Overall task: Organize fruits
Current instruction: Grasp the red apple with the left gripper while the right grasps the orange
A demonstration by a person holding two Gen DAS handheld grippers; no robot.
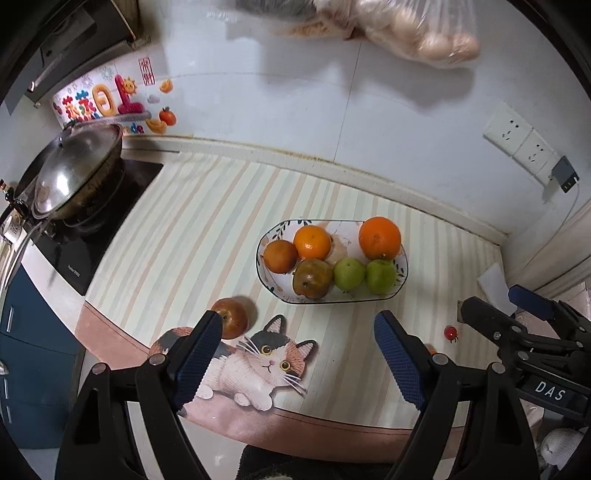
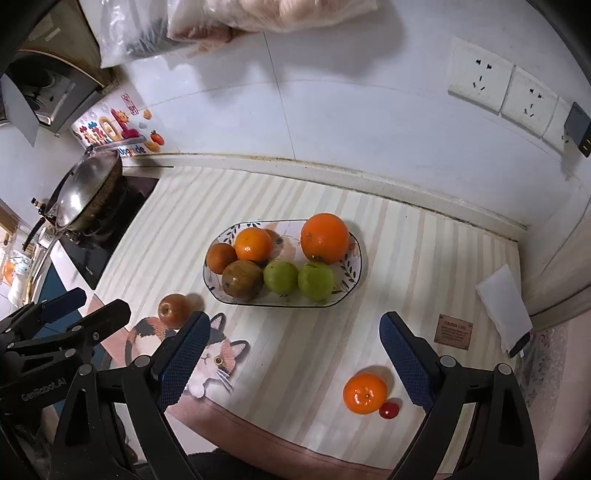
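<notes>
An oval patterned plate [image 1: 400,280] [image 2: 352,280] on the striped mat holds several fruits: oranges, two green fruits and a brownish one. A red apple [image 1: 232,317] [image 2: 173,310] lies on the mat left of the plate, just beyond my left gripper's left finger. A small orange [image 2: 365,392] and a cherry tomato [image 2: 389,410] [image 1: 450,332] lie near the front right, beside my right gripper's right finger. My left gripper [image 1: 299,358] is open and empty. My right gripper [image 2: 291,358] is open and empty; it also shows in the left wrist view [image 1: 506,314].
A lidded wok [image 1: 74,170] sits on a black hob at the left. Wall sockets [image 2: 502,88] are at the right. A white folded paper [image 2: 504,306] and a small brown card [image 2: 453,331] lie at the mat's right. Plastic bags [image 1: 399,29] hang above.
</notes>
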